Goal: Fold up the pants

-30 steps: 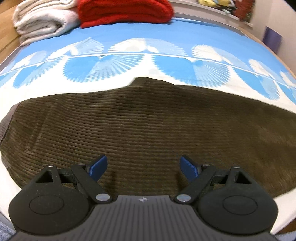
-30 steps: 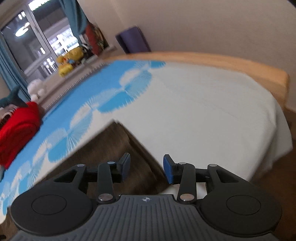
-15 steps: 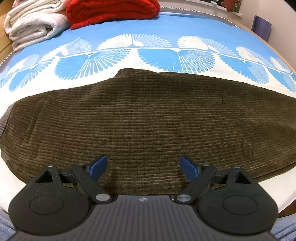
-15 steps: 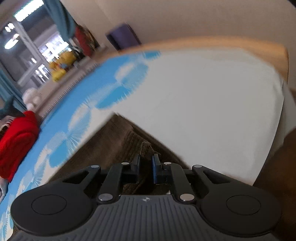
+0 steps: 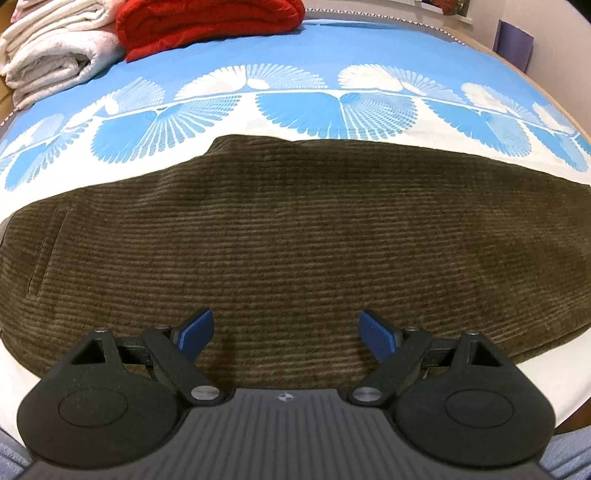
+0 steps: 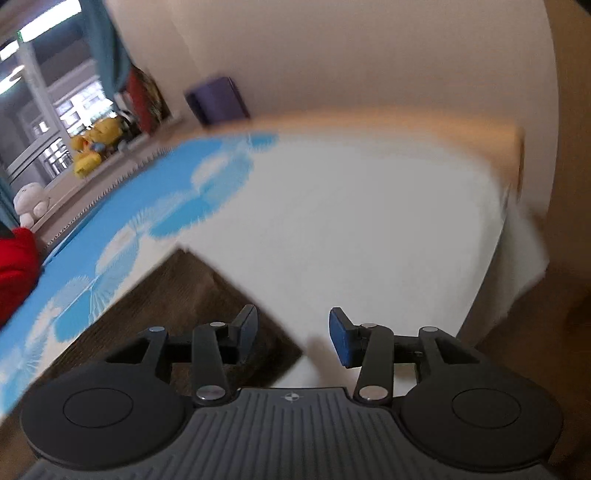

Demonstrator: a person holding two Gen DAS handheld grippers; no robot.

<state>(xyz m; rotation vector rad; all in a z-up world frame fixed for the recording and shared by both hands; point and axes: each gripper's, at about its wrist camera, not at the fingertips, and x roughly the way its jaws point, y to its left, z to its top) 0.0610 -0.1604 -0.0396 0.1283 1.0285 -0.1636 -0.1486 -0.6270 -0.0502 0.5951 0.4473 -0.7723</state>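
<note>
The pants (image 5: 295,236) lie flat on the bed (image 5: 314,55) just ahead of the left tongs (image 5: 286,332), spread and empty. The right tongs (image 6: 293,334), also spread, hover over the hem corner. Thick, soft corduroy: likely heavy and floppy, best pinched at corners.

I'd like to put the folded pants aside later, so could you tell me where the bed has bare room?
The white sheet right of the pants' end is bare out to the bed edge. The blue patterned band beyond the pants is also free. The far left corner is crowded by white towels and a red blanket.
</note>
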